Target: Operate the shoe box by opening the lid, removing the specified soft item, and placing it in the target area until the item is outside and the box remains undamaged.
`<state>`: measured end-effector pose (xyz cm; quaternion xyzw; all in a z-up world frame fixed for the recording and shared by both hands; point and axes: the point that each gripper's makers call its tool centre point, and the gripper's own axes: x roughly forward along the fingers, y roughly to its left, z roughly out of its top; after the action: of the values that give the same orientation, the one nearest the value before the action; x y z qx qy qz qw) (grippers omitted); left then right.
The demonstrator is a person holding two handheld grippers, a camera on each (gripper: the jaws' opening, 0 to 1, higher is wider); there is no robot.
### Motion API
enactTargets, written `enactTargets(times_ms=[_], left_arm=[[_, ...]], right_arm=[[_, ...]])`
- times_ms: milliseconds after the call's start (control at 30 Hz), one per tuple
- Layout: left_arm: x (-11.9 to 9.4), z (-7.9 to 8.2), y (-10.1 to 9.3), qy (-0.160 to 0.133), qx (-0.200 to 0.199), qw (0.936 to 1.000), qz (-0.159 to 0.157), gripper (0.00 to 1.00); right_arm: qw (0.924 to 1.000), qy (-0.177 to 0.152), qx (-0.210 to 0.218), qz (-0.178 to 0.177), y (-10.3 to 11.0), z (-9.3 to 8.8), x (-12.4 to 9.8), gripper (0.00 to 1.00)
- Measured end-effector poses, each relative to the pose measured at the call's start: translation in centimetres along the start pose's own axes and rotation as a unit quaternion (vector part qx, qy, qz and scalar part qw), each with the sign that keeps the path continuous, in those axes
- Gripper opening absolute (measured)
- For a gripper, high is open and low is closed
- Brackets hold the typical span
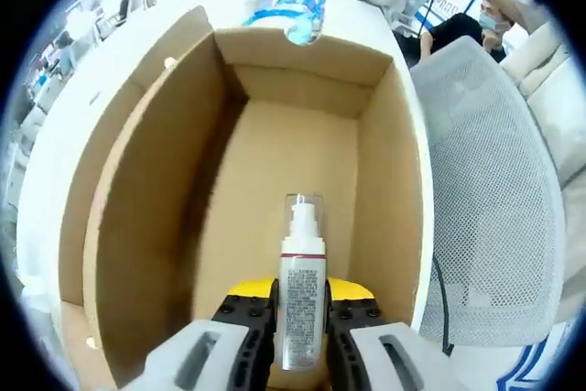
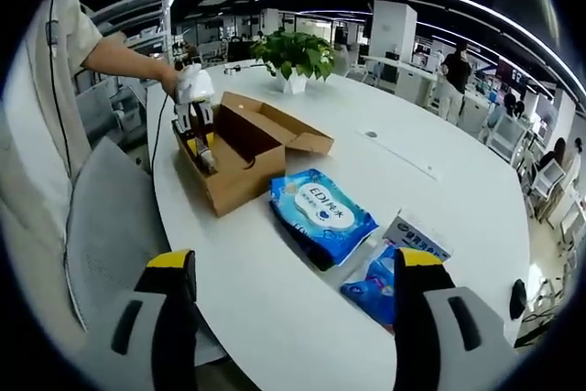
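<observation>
Over the open shoe box (image 1: 275, 180), a spray bottle (image 1: 302, 290) gripped between the jaws of the left tool (image 1: 302, 341), pump end pointing toward the far wall, cardboard floor bare beneath. Lid (image 2: 284, 125) folded back on the box's far side, seen from the right gripper view. Right of the box on the white counter (image 2: 275, 309), a blue wipes pack (image 2: 322, 212), then a smaller blue packet (image 2: 380, 286) near the right tool (image 2: 293, 286), jaws spread wide, holding nothing. Left of the counter, a mesh chair (image 2: 105, 226); at the far end, a potted plant (image 2: 295, 57).

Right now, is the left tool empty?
No, the left tool is shut on a white pump bottle over the open cardboard box.
</observation>
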<state>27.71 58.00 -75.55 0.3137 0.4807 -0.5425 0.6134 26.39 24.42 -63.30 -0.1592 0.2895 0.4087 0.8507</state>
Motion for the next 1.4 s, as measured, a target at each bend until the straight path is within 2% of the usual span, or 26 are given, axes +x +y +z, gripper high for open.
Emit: enactTargets(times_ms=[267,700,1100,1400], left_arm=[[-1.5,1.6,-0.4,-0.039,-0.007,0.9991,0.015,0.18],[-4.3,5.7,-1.3,-0.109,0.009,0.9934,0.036,0.18],[-6.3,9.3,-3.2,-0.156,0.042,0.9860,0.040,0.18],[-7.3,11.3,-4.8,-0.181,0.060,0.9809,0.040,0.18]], right_arm=[[0.9998,-0.012,-0.011,0.010,0.5,1.0,0.4,0.82],[0.9972,-0.043,-0.052,0.033,1.6,3.7,1.5,0.70],[0.9876,-0.064,-0.116,0.084,3.7,6.9,3.3,0.58],[0.9796,-0.071,-0.143,0.122,5.9,8.2,4.7,0.50]])
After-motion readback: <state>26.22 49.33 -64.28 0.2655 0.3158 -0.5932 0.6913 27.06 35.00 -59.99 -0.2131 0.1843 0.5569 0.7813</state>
